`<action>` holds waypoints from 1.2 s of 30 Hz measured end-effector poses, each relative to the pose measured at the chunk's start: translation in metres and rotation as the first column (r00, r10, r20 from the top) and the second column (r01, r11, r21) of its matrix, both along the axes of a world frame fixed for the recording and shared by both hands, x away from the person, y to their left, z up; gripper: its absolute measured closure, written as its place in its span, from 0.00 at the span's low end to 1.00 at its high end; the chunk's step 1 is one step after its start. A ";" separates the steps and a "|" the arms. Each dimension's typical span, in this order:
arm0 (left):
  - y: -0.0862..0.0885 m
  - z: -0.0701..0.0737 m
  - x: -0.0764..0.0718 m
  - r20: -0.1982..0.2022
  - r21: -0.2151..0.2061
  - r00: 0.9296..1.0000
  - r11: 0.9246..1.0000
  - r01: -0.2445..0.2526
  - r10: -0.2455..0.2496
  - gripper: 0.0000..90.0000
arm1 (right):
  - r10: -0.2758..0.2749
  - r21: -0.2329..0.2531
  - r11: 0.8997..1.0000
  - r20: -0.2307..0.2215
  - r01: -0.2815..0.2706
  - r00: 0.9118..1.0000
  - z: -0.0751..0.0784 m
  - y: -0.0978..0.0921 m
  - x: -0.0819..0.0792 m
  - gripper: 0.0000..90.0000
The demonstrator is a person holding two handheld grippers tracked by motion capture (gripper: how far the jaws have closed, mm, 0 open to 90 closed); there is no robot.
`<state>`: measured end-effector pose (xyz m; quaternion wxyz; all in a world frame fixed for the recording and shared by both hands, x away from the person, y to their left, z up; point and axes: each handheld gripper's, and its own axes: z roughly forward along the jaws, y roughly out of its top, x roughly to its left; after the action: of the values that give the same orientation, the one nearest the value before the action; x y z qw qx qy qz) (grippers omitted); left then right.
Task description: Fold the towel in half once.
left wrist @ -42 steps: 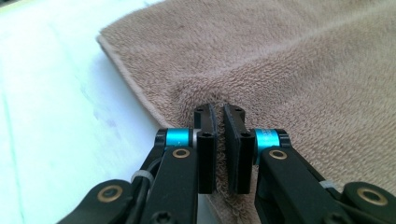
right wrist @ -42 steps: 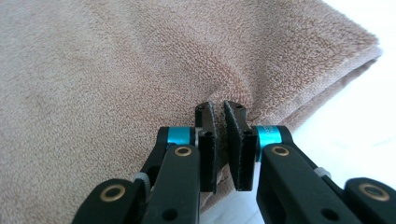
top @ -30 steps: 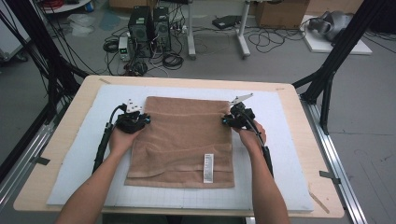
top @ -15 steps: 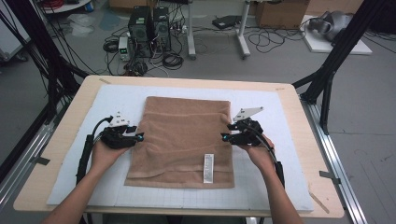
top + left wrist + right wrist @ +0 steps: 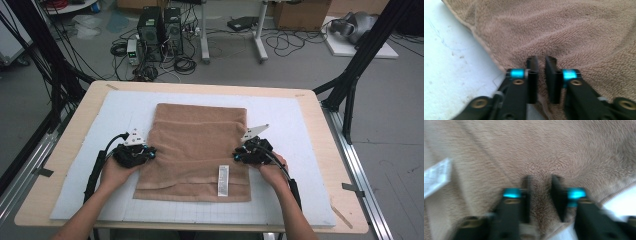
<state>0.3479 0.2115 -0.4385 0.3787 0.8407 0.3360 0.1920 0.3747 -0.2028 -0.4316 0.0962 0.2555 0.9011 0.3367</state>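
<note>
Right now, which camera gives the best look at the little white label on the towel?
The high view: the whole white label lies on the towel near its front edge. The right gripper view catches a blurred piece of it; the left gripper view has plain towel.

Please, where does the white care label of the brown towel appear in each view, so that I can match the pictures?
High view: the white label lies on the near part of the brown towel, right of its middle, beside the right gripper.
Left gripper view: the label is not in this picture.
Right gripper view: the label is at the left edge, blurred.
Shared landmark: the towel's hemmed edge against the pale mat.
</note>
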 end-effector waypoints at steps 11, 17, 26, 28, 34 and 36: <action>0.001 -0.001 0.023 0.044 -0.053 0.989 0.989 -0.140 0.143 0.81 | -0.123 -0.026 0.992 0.057 0.124 0.991 0.002 0.004 0.029 0.86; 0.013 0.018 0.005 0.079 -0.089 0.991 0.991 -0.104 0.111 0.71 | -0.134 0.052 0.990 0.109 0.129 0.985 0.026 -0.010 0.013 0.75; 0.016 0.016 -0.045 0.063 -0.070 0.998 0.997 0.036 -0.031 0.69 | 0.027 0.101 0.994 0.087 -0.036 0.996 0.034 -0.009 -0.043 0.71; 0.015 0.010 -0.049 0.041 -0.075 0.998 0.996 0.048 -0.045 0.69 | 0.049 0.089 0.995 0.057 -0.054 0.997 0.021 -0.007 -0.048 0.71; 0.009 -0.005 -0.045 -0.029 -0.030 0.996 0.996 0.083 -0.084 0.72 | 0.057 0.063 0.996 -0.018 -0.056 0.998 -0.006 -0.001 -0.048 0.77; 0.009 -0.006 -0.045 -0.025 -0.034 0.997 0.996 0.078 -0.079 0.76 | 0.053 0.058 0.997 -0.016 -0.052 0.998 -0.006 -0.001 -0.048 0.85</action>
<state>0.3029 0.2205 -0.4445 0.3952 0.8495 0.3106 0.1605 0.3265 -0.2034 -0.4378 0.0720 0.2371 0.8983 0.3627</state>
